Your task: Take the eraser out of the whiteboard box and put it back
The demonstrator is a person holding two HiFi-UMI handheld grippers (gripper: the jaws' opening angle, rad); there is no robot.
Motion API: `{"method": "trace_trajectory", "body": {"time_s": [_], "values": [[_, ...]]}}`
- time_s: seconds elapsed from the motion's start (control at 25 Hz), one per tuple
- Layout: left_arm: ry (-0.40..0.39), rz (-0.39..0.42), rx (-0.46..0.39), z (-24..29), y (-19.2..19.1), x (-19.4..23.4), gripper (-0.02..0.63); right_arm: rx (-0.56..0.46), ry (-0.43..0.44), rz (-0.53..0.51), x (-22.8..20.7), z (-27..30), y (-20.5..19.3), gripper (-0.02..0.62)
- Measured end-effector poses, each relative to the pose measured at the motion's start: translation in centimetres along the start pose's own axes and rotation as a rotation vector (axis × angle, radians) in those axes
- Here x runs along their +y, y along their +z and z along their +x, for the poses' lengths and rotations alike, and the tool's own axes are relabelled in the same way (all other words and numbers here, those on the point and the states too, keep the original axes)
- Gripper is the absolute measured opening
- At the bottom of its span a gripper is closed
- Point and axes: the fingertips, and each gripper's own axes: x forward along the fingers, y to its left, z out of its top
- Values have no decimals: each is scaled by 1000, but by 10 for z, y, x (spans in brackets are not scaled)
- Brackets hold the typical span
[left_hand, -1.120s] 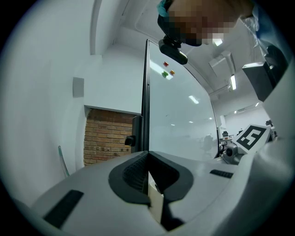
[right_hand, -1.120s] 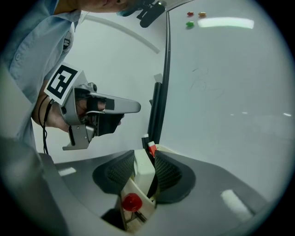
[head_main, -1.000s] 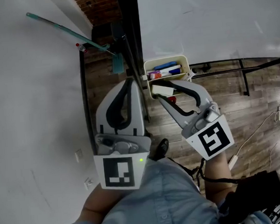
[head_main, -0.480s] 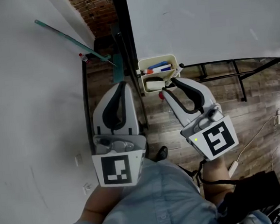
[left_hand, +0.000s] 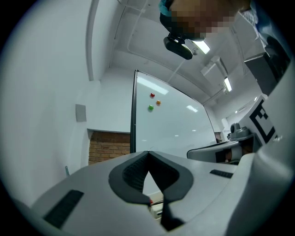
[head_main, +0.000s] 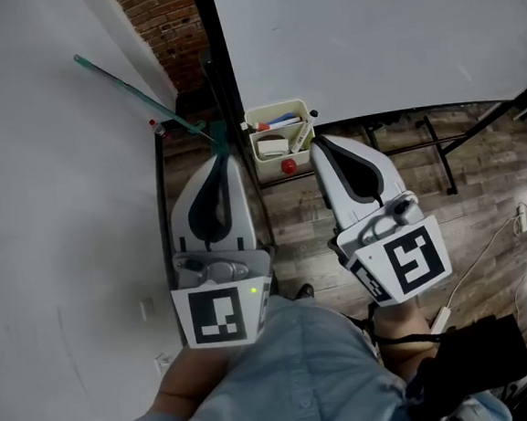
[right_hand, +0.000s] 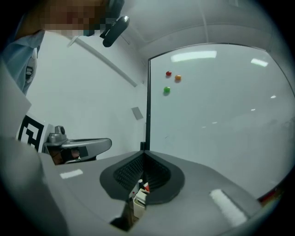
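Note:
The cream whiteboard box (head_main: 278,114) hangs on the frame under the whiteboard (head_main: 367,31). The white eraser (head_main: 273,145) lies inside it beside some markers (head_main: 283,121). My right gripper (head_main: 316,142) hovers just right of the box. Its jaws have just been closing and now meet with nothing between them, as the right gripper view (right_hand: 144,153) also shows. My left gripper (head_main: 221,155) sits left of the box, shut and empty, its tips touching in the left gripper view (left_hand: 148,152). Part of the box (right_hand: 138,199) shows through the right jaws' loop.
A red round piece (head_main: 288,166) sits on the box's front. Black stand bars (head_main: 421,122) run over the wooden floor. A white wall with a thin green rod (head_main: 134,88) stands at the left. A cable (head_main: 521,219) and a black bag (head_main: 478,360) lie at the right. Three magnets (right_hand: 168,73) dot the board.
The right jaws stood open at the box with the eraser between them; they have let it go, shut empty and drawn back. Both grippers rose, and the box sits farther off.

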Motion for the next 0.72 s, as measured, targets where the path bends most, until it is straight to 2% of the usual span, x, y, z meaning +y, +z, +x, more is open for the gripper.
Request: {"method": "trace_trajectory", "body": {"time_s": [0.4, 0.72], "values": [[0, 21, -61, -15, 25, -13, 5, -37, -12, -34, 9, -22, 20, 0], [-22, 16, -63, -17, 28, -21, 5, -60, -15, -35, 11, -26, 26, 0]]}}
